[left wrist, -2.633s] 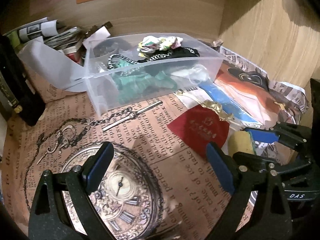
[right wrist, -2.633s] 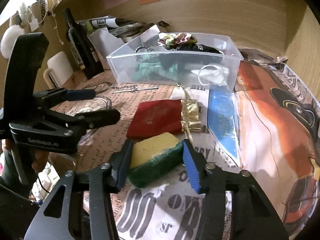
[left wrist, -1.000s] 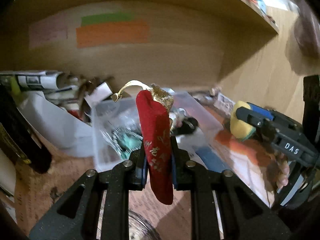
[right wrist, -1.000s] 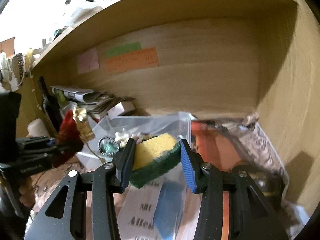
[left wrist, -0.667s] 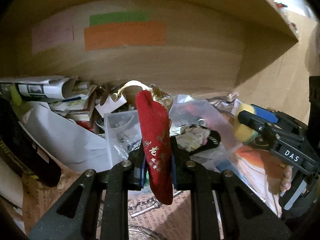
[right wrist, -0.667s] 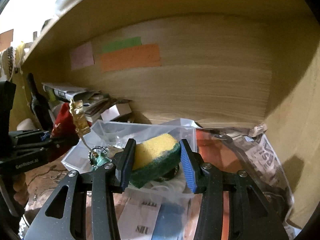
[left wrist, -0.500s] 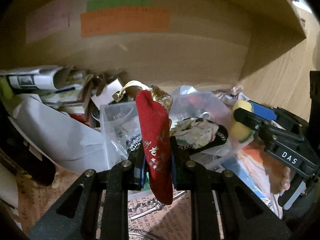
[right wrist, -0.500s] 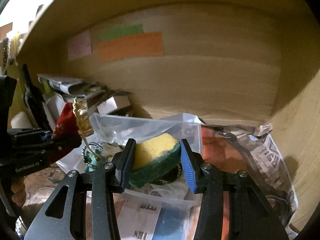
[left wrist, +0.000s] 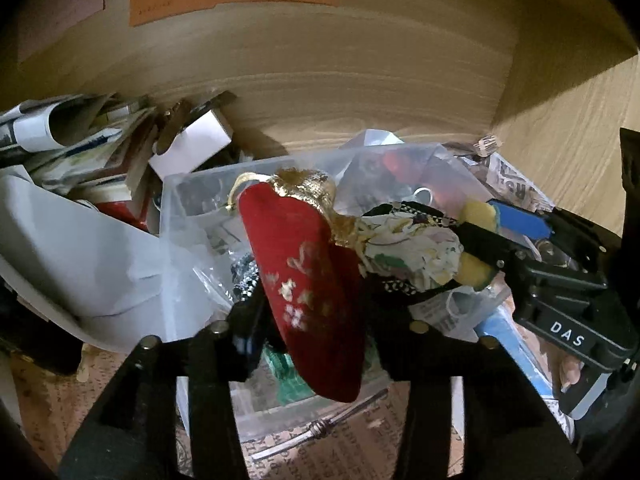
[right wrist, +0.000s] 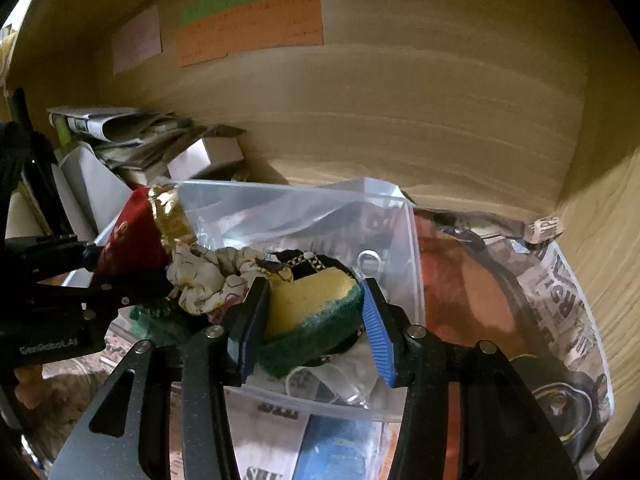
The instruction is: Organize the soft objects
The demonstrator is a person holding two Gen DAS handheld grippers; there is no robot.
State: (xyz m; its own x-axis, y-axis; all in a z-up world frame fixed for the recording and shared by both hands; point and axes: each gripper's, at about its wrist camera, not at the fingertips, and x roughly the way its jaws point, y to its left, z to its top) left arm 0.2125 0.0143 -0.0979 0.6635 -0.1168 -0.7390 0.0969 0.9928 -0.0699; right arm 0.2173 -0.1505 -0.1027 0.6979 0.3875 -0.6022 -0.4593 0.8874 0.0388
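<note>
- While both tools hover over the clear bin [right wrist: 414,280], right tool [right wrist: 312,322] clamps the sponge [right wrist: 316,312]; bin interior lies directly below it.
- Left tool [left wrist: 316,320] pinches the red pouch [left wrist: 304,280] upright, above bin's near wall.

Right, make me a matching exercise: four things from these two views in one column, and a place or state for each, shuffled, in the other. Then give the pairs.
Things
1. red pouch
2. sponge
3. floral scrunchie
4. orange note

Places or states
A. lying inside the clear bin
B. stuck on the wooden back wall
C. clamped in the left gripper
D. clamped in the right gripper

Pairs: 1-C, 2-D, 3-A, 4-B
</note>
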